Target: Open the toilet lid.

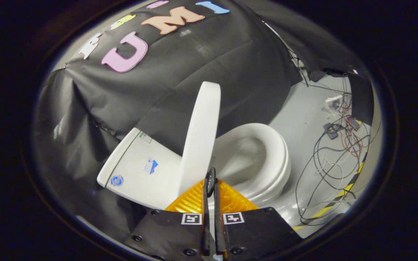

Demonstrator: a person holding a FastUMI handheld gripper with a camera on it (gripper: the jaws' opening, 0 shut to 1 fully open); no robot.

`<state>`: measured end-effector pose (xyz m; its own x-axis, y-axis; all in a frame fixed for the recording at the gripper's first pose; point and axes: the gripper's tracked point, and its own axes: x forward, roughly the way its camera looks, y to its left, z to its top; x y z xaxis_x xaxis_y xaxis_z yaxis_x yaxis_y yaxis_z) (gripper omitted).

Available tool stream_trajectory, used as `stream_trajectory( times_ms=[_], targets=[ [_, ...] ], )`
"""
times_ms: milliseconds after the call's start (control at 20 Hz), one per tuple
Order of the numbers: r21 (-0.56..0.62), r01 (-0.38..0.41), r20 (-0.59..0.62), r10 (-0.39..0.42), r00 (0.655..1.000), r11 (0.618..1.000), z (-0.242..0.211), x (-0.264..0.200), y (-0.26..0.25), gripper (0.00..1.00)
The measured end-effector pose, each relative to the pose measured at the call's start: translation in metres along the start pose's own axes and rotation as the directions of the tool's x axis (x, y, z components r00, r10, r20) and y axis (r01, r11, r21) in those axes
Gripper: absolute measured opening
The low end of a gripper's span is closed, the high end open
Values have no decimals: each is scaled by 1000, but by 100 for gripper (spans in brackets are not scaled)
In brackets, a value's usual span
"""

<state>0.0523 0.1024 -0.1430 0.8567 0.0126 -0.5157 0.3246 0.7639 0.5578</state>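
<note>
Standing raised on edge at the centre of the frame, the lid (201, 137) tilts slightly right, its lower end just beyond the tool (210, 181); the tool's fingers (206, 195) are closed together with only a thin slit between them, nothing visibly pinched, their tips near the lid's base; the seat (270, 163) and open bowl (243, 157) lie right of the lid; the tank (140, 170) lies left of it, bearing small stickers; grey floor (303, 119) spreads to the right, with tangled cables (334, 156) and striped tape (339, 197) at the right edge.
</note>
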Motion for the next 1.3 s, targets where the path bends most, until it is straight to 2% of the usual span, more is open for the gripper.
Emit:
stream_trajectory(
  times_ms=[150,250,350,650,1100,1300],
  targets=[
    [-172,-72,43,81,996,983,15,-3,48,7],
    [-327,-119,70,150,986,938,21,-7,96,10],
    [-418,-124,76,171,982,900,20,-6,136,13],
    [-488,-86,108,158,982,869,11,8,194,13],
    [-645,-31,132,151,980,763,-22,26,267,13],
    [-717,-3,142,150,978,697,-41,36,292,13]
  ],
)
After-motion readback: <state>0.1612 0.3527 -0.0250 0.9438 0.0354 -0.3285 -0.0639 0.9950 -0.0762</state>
